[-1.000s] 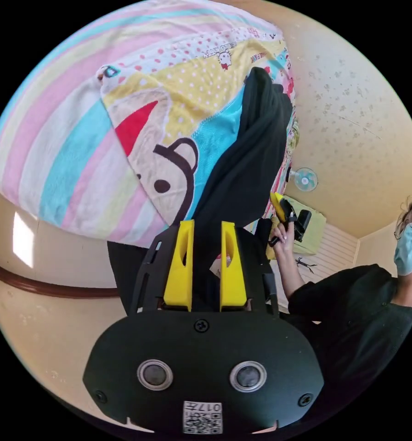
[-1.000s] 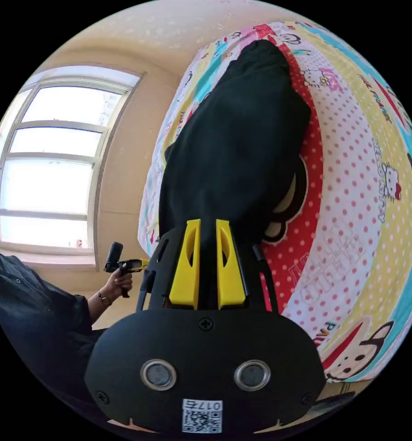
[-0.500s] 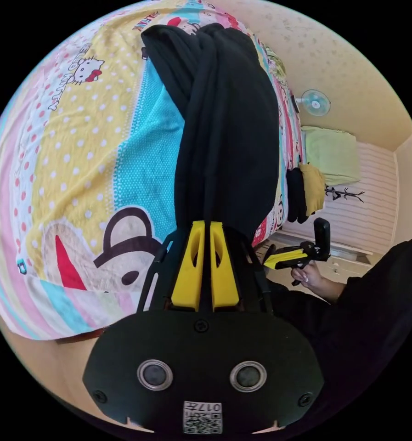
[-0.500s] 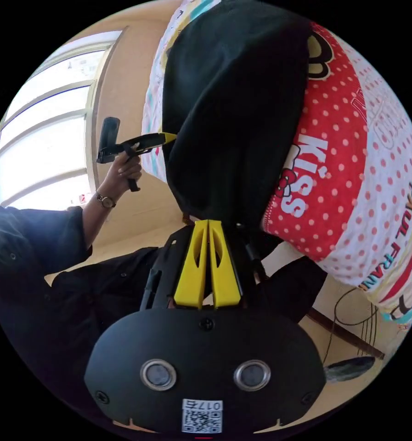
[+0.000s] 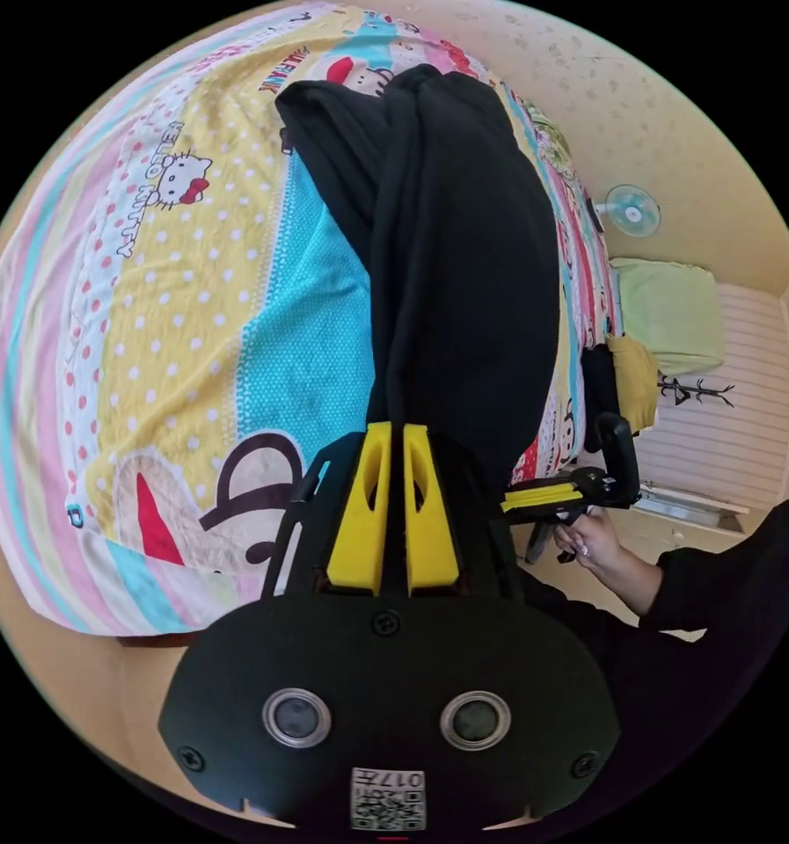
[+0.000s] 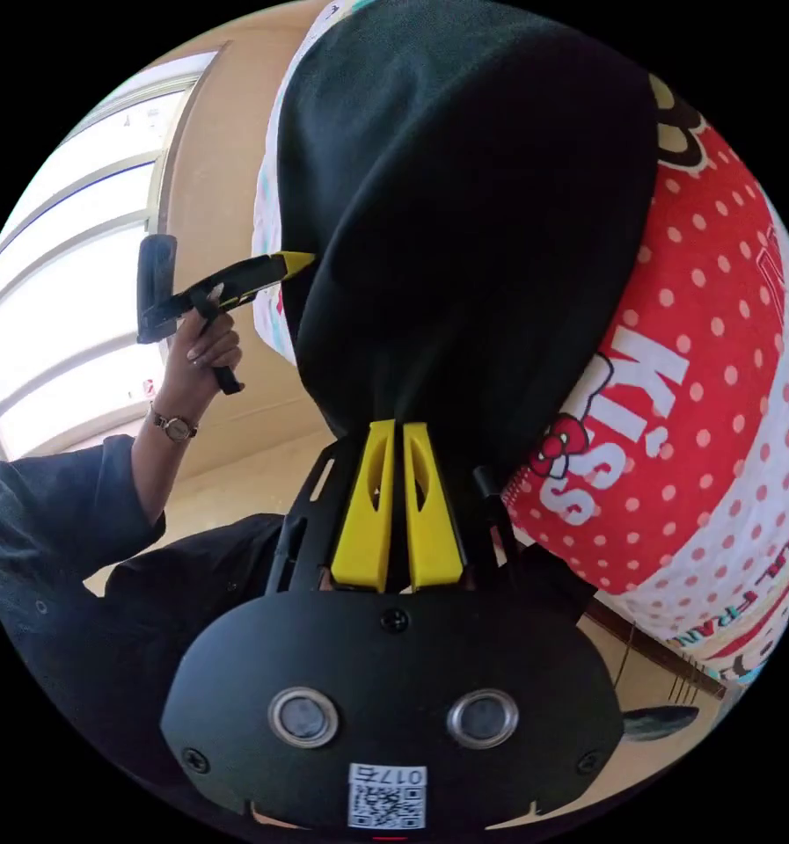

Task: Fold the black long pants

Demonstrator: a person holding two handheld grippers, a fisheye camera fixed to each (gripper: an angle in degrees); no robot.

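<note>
The black long pants [image 5: 451, 255] stretch from my jaws up across the patterned bed cover. My left gripper [image 5: 391, 431] is shut on one end of the cloth, which bunches into folds above the yellow jaws. In the right gripper view the pants [image 6: 464, 211] spread wide and dark, and my right gripper [image 6: 398, 428] is shut on their near edge. The right gripper [image 5: 535, 497] also appears in the left gripper view, held in a hand at the pants' edge. The left gripper [image 6: 284, 261] likewise appears in the right gripper view, its tip at the cloth's side.
The bed [image 5: 174, 290] has a bright cartoon cover with dots and stripes; its red dotted part [image 6: 702, 378] lies beside the pants. A yellow and black garment pile [image 5: 627, 378] sits by a green pillow [image 5: 667, 312]. A window [image 6: 60, 264] stands behind the person's arm.
Both cameras have swung down toward the bed edge, and both pairs of jaws have closed tighter on the black cloth. The pants now lie bunched and drawn toward the person.
</note>
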